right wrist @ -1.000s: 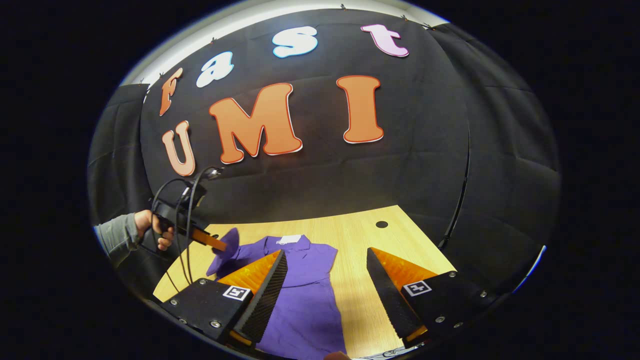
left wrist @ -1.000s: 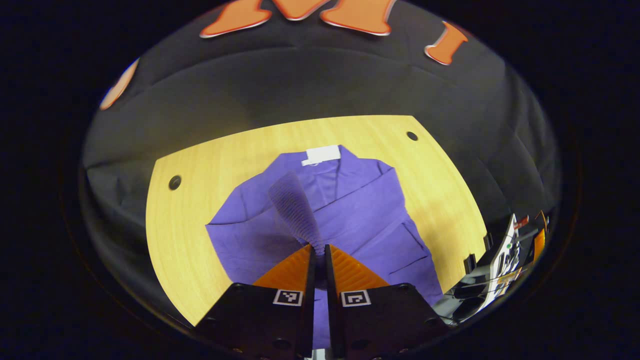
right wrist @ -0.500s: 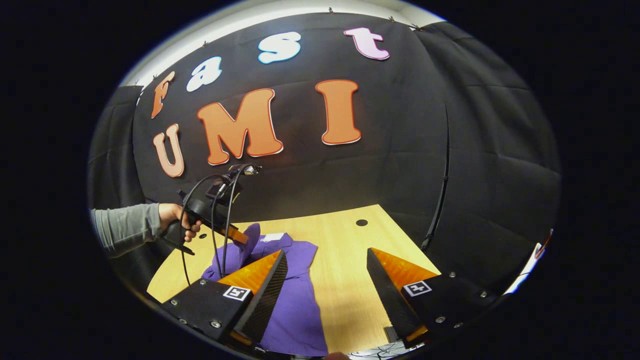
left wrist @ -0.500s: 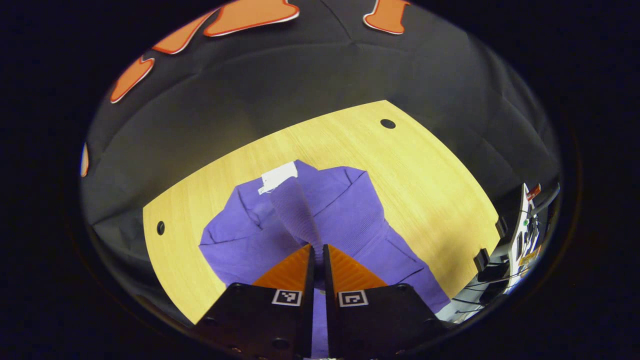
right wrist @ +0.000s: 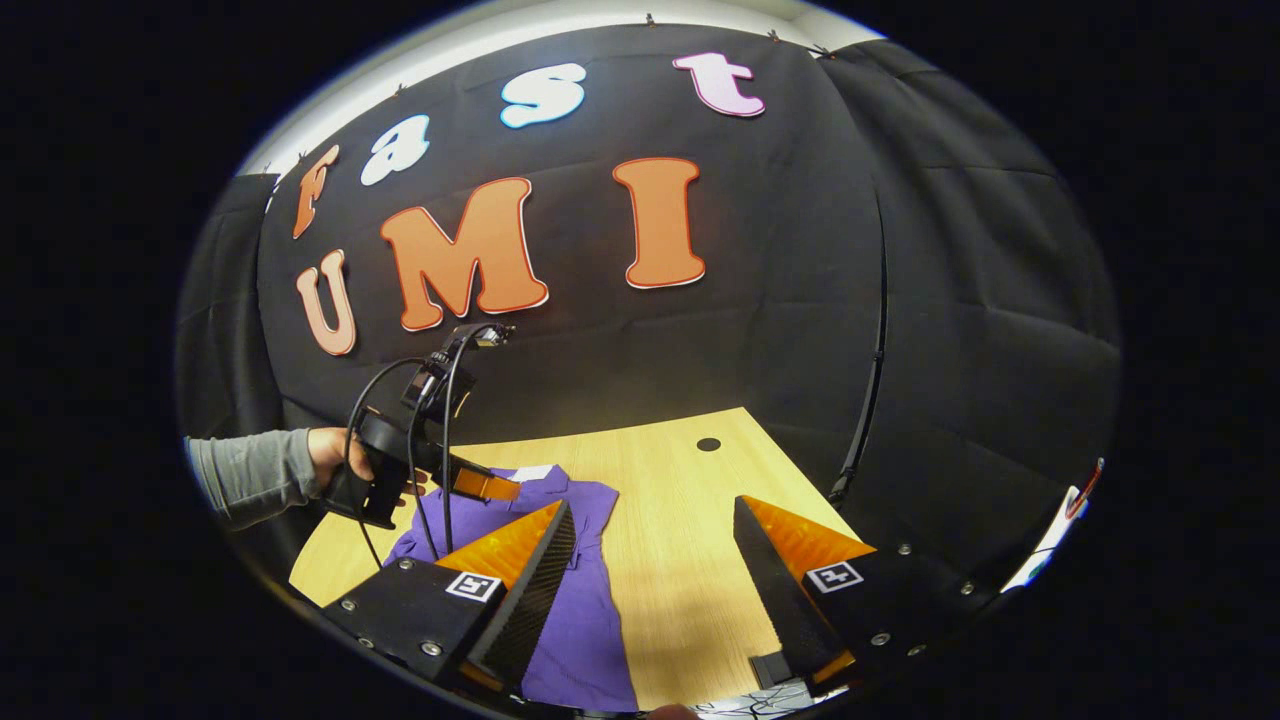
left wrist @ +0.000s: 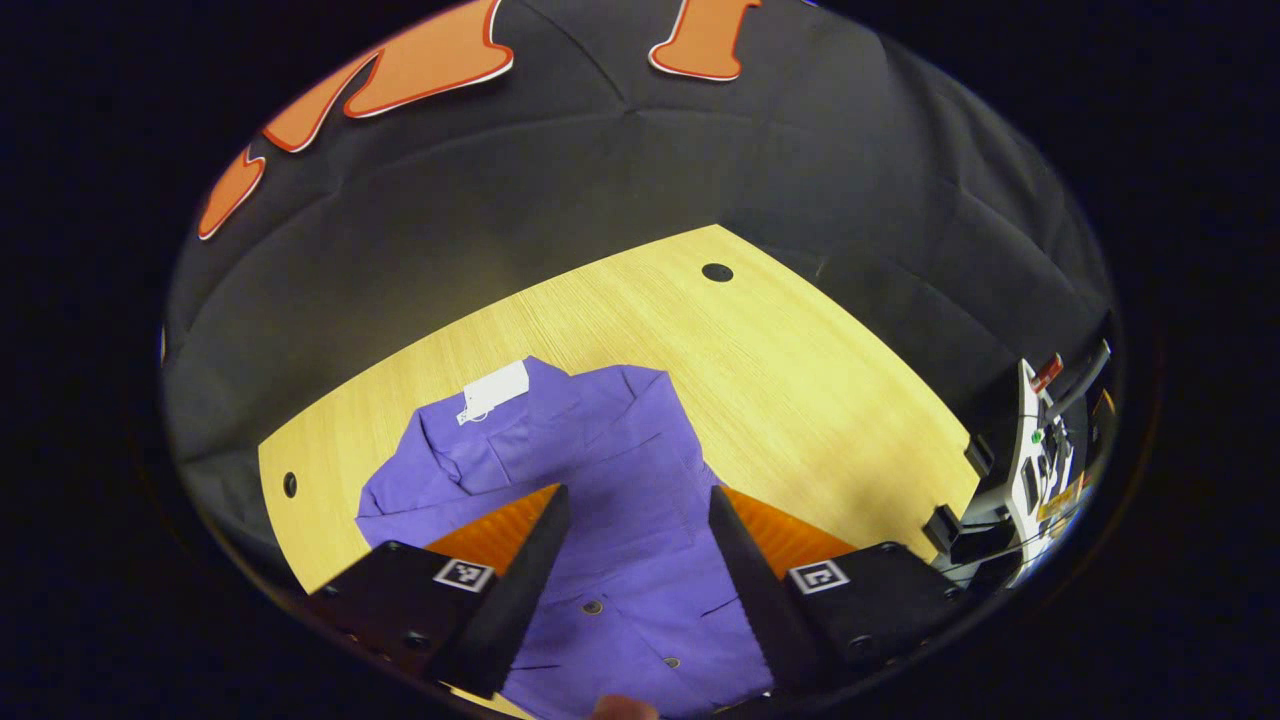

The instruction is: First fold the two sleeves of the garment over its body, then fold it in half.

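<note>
A purple button-up garment lies flat on the wooden table, a white tag at its collar and both sleeves lying over its body. My left gripper hovers above the middle of the garment, open, with nothing between its fingers. In the right gripper view the garment lies at the lower left, and the left gripper, held by a hand in a grey sleeve, hangs over it. My right gripper stands open above the table to the right of the garment.
The table has a round cable hole at the far right and another hole at the left edge. Equipment with cables stands off the table's right side. Bare wood stretches to the right of the garment.
My left gripper has opened and let go of the ribbed sleeve cuff it held up; the sleeve now lies on the garment's body. The right gripper has stayed open, shifting slightly.
</note>
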`<state>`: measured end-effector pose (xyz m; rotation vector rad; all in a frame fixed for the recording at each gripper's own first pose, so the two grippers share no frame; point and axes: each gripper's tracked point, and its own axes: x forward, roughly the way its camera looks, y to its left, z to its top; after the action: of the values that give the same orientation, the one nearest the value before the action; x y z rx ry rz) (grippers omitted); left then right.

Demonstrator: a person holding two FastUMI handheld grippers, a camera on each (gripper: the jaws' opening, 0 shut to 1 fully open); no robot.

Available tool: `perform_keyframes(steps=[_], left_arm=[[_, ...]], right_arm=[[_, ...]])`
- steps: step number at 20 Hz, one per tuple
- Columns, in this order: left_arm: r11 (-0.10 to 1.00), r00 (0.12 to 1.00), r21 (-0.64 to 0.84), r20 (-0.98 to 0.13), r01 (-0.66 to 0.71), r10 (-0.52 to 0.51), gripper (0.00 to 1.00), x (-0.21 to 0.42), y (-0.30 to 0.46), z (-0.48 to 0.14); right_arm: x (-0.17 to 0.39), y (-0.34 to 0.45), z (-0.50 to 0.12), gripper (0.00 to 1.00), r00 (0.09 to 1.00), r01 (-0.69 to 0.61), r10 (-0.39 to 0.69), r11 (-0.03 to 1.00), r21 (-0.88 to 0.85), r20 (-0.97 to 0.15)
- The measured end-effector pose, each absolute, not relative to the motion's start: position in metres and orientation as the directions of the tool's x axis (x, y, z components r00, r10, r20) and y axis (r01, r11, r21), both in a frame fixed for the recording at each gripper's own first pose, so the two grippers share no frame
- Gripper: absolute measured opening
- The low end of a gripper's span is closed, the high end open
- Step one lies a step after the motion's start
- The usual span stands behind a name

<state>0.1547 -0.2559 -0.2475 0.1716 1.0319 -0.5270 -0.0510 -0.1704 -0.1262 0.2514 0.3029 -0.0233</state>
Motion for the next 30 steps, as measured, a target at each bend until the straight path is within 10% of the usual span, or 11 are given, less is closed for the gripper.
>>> perform_keyframes(steps=[20, 30], left_arm=[[0.983, 0.865, 0.051, -0.484, 0.175, -0.129, 0.97, 0.052, -0.095, -0.096], [0.993, 0.940, 0.093, -0.340, 0.075, -0.039, 0.96, -0.007, -0.043, -0.089]], right_arm=[[0.001, -0.078, -0.105, 0.95, 0.965, -0.105, 0.149, 0.974, 0.200, -0.218], [-0.018, -0.061, -0.140, 0.95, 0.938, -0.134, 0.174, 0.980, 0.148, -0.300]])
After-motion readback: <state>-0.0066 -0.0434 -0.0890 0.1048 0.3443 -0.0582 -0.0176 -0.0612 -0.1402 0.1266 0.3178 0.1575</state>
